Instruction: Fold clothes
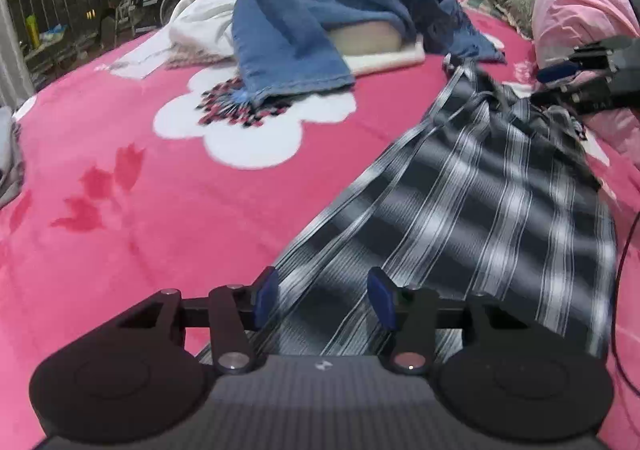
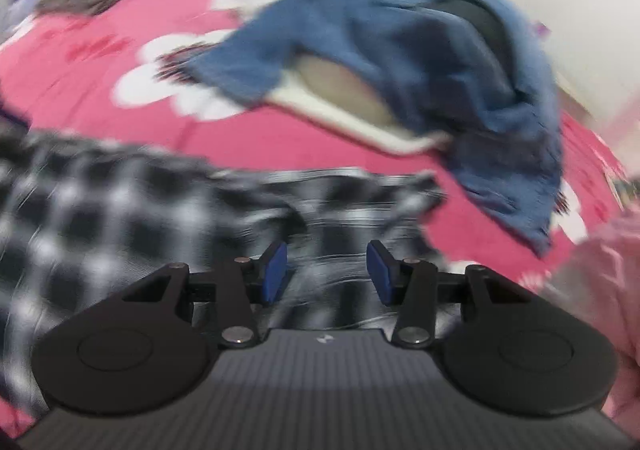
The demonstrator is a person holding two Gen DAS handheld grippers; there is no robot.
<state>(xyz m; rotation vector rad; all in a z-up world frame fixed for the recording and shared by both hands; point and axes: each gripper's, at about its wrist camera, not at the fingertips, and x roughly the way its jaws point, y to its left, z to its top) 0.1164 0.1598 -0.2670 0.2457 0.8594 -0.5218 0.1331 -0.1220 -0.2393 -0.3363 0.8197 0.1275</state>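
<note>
Plaid shirt [image 1: 472, 185] lies spread on the pink blanket [image 1: 120, 177], stretching from under the left gripper [image 1: 325, 296] diagonally up to the right gripper [image 1: 568, 83]. Left gripper jaws apart, blue pads clear of the cloth – nothing pinched, shirt just below/ahead of them. Right wrist view is blurred: right gripper [image 2: 327, 274] also spread, plaid fabric under and in front, no grip visible. Denim garment [image 1: 316, 29] heaped w/ a white one [image 1: 200, 21] further back, well apart from both tools – near the pink pillow [image 1: 580, 9].
</note>
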